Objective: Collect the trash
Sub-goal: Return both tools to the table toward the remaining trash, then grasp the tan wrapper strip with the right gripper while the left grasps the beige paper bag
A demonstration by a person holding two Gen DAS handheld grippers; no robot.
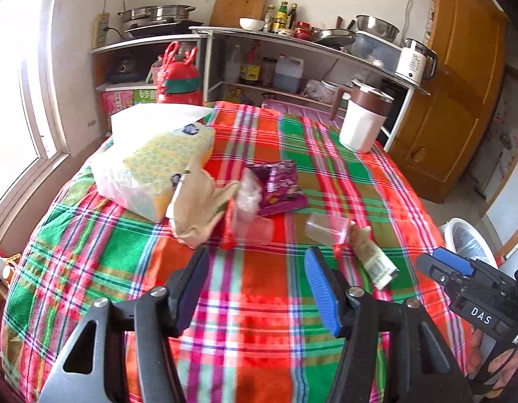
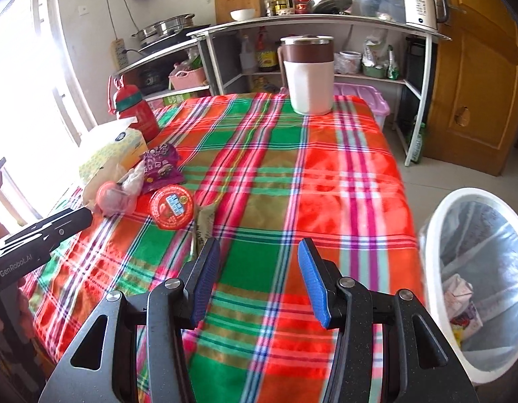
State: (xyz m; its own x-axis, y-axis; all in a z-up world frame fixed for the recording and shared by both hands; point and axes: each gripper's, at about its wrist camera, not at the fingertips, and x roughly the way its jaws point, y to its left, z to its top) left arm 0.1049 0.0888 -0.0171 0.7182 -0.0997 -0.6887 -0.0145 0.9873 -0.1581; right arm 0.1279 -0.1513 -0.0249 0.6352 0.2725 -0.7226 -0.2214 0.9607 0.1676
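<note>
Trash lies on the plaid tablecloth: a purple snack wrapper, a crumpled beige bag, two clear plastic cups with red lids, and a rolled paper wrapper. My left gripper is open and empty, just short of the cups. My right gripper is open and empty over the cloth, right of the red-lidded cup and the purple wrapper. The white trash bin, lined with a bag, stands at the table's right and holds some trash.
A tissue pack lies at the left. A white and brown jug stands at the far side of the table, a red bottle at the far left. Kitchen shelves and a wooden door are behind.
</note>
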